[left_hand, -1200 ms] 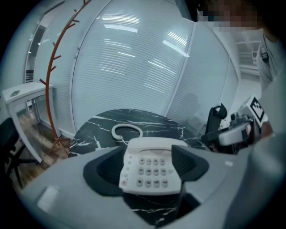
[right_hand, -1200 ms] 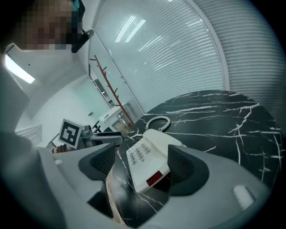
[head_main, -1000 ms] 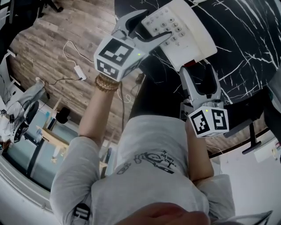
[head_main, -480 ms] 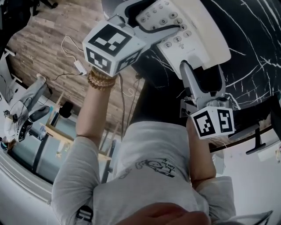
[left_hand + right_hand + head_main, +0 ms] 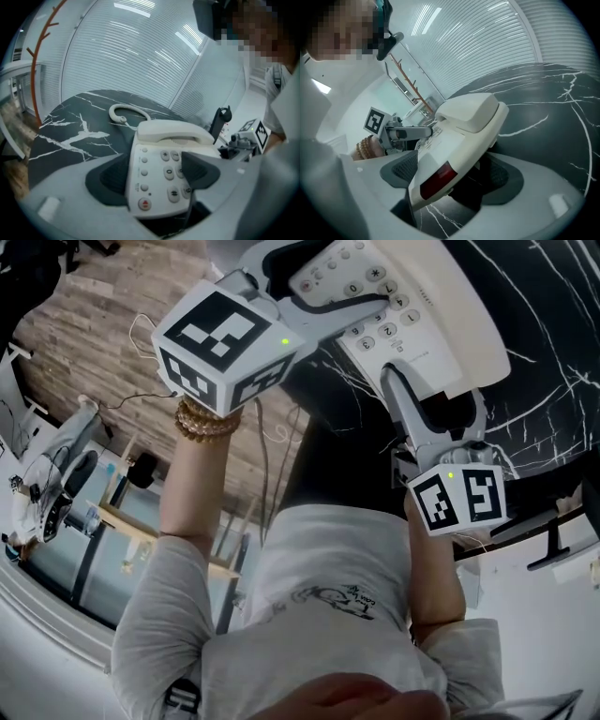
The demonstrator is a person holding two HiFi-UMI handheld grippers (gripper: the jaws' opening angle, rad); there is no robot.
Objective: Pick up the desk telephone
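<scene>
Black, white-veined marble tabletop [image 5: 553, 324] fills the head view from 12 to 3 o'clock; wooden floor [image 5: 84, 343] shows at 10 o'clock. White desk telephone [image 5: 422, 306] sits at 1 o'clock over the marble, with its handset [image 5: 173, 131] in the cradle. Its coiled cord [image 5: 123, 112] lies on the stone beyond it, at 11 o'clock in the left gripper view. Whether the base rests on the tabletop cannot be told.

Left claw [image 5: 157, 176] has just been closing and now grips the telephone's near end with its jaws spread wide. One pad [image 5: 110, 176] lies against the side at 9 o'clock, the other across the keypad [image 5: 166, 171] at 3 o'clock.

Right claw [image 5: 450, 176] has likewise just been closing and grips the opposite end, also spread wide. One jaw is on the upper face and one beneath the underside.

Marker cubes [image 5: 220, 348] cap both grippers.
</scene>
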